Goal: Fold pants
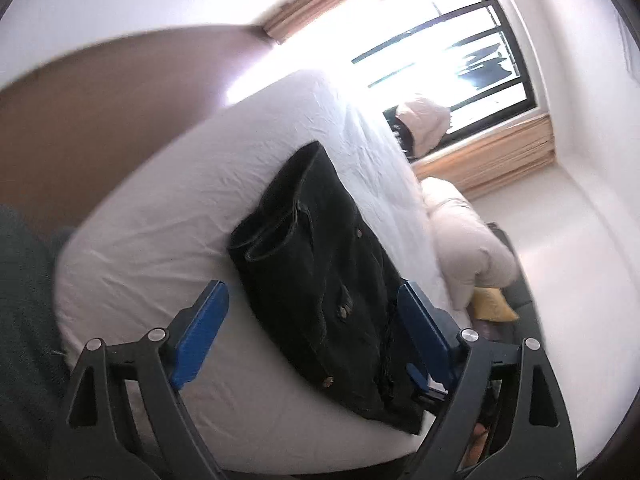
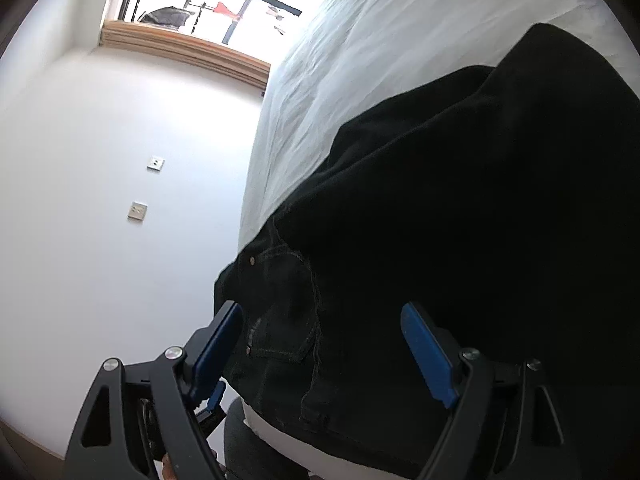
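Black denim pants (image 1: pixel 320 264) lie folded in a compact stack on the white-sheeted bed (image 1: pixel 168 208), near its edge, with the leg hems on top toward the far side. My left gripper (image 1: pixel 312 304) is open, its blue fingers either side of the pants' near end, not closed on the cloth. In the right wrist view the pants (image 2: pixel 460 220) fill the right half, waistband and pocket facing me. My right gripper (image 2: pixel 320 320) is open around the waistband corner at the bed's edge.
A window with dark bars (image 1: pixel 460 52) and a wooden sill stands beyond the bed. A rolled white duvet (image 1: pixel 460 232) and a yellow cushion (image 1: pixel 494 304) lie beside the bed. A white wall with two wall plates (image 2: pixel 138 211) is on the right gripper's left.
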{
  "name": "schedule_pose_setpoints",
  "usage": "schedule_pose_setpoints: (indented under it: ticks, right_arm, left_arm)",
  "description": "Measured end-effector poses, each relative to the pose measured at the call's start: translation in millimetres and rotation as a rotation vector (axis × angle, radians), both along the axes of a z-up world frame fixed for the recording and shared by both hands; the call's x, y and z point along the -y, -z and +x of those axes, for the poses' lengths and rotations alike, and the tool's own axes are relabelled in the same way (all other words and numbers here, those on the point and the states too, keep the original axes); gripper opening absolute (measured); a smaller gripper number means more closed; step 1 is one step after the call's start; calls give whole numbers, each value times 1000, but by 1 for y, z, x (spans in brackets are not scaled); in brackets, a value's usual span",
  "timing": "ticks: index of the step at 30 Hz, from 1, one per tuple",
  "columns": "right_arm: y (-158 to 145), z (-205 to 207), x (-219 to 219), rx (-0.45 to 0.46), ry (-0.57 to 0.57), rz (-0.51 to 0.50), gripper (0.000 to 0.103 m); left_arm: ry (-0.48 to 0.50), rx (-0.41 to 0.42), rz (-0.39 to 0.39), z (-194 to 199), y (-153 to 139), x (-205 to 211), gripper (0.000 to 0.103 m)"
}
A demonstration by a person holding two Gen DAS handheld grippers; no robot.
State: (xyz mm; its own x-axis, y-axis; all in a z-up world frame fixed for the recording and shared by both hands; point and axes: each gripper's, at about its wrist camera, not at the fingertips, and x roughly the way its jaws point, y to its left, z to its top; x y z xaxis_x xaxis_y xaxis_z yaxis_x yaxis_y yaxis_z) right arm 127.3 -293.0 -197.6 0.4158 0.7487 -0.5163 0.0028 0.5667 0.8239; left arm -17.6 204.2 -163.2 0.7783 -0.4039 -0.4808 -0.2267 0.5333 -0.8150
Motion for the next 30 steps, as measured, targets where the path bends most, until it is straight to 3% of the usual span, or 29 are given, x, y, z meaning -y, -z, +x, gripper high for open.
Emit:
schedule_pose_setpoints:
  ticks: [4, 7, 13, 15, 17, 18, 25, 30]
  right_arm:
    - [-4, -3, 0, -7, -2, -31, 81]
    - [-5, -3, -3, -15, -2, -51, 81]
    - [-2, -6, -4, -18, -13, -49, 78]
    - [-1, -5, -5, -13, -17, -37, 77]
    - [-1, -4, -9, -8, -22, -29, 77]
    - [-1, -3, -9, -6, -25, -27, 76]
    - [3, -1, -4, -6, -17, -6, 76]
    - [6, 0, -3, -9, -18, -1, 76]
  left_arm:
    - [-24, 6, -106, 7, 23, -12, 87]
    - [-51, 7, -141, 13, 35, -19, 85]
    - [-85, 39, -148, 24, 39, -25, 84]
    - [-70, 30, -133, 27, 39, -19, 68]
    - [-45, -5, -163, 34, 47, -12, 37]
    - [-43, -19, -175, 33, 50, -11, 30]
    - [-54, -18, -325, 34, 72, -18, 13]
    - [-51, -4, -333, 33, 65, -20, 12]
